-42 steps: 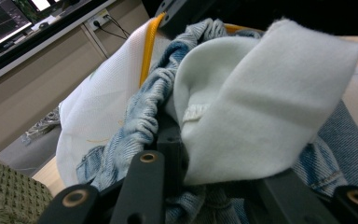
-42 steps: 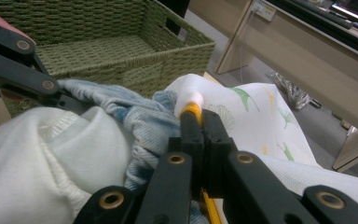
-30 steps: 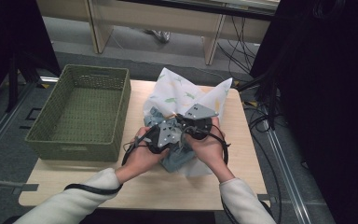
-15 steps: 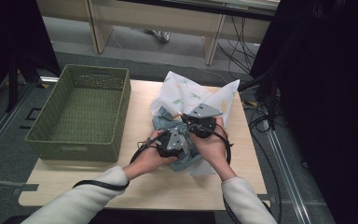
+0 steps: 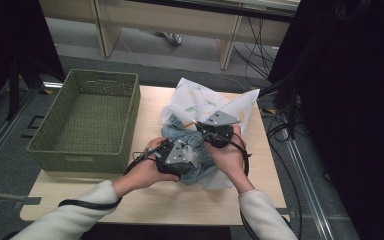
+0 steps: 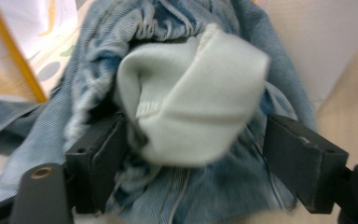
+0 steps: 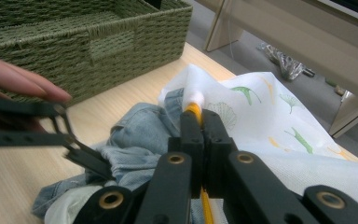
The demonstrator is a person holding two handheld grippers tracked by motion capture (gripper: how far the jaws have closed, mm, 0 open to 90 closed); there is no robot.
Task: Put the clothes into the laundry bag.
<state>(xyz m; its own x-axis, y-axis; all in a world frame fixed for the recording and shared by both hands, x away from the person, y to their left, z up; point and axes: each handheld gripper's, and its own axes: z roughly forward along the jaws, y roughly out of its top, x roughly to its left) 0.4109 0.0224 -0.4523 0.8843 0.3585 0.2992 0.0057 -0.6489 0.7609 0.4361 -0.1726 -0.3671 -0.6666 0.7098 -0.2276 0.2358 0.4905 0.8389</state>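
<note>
Since the earlier frames, the left gripper (image 5: 190, 156) has been shifted lower and toward the middle of the high view, and its jaws have just been opening; the pale knit piece (image 6: 196, 98) and the blue denim garment (image 6: 205, 196) are seen between them in the left gripper view, with a gap beside the jaw at the right of that frame, so the bundle is released rather than squeezed. The right gripper (image 5: 206, 131) is seen in much the same place as before, just right of centre in the high view. Its jaws are clenched on the orange-trimmed edge of the white printed cloth (image 7: 279, 116), as is shown at the centre of the right gripper view, where the orange edge (image 7: 193, 109) is pinched between the pads.

The denim garment (image 5: 180, 134) is bunched at the centre of the high view on the wooden table (image 5: 155, 205), partly lying over the white printed cloth (image 5: 205, 100), which is spread toward the upper right of the tabletop. The green woven basket (image 5: 45, 150) is set at the left of the table, well apart from the bundle.
</note>
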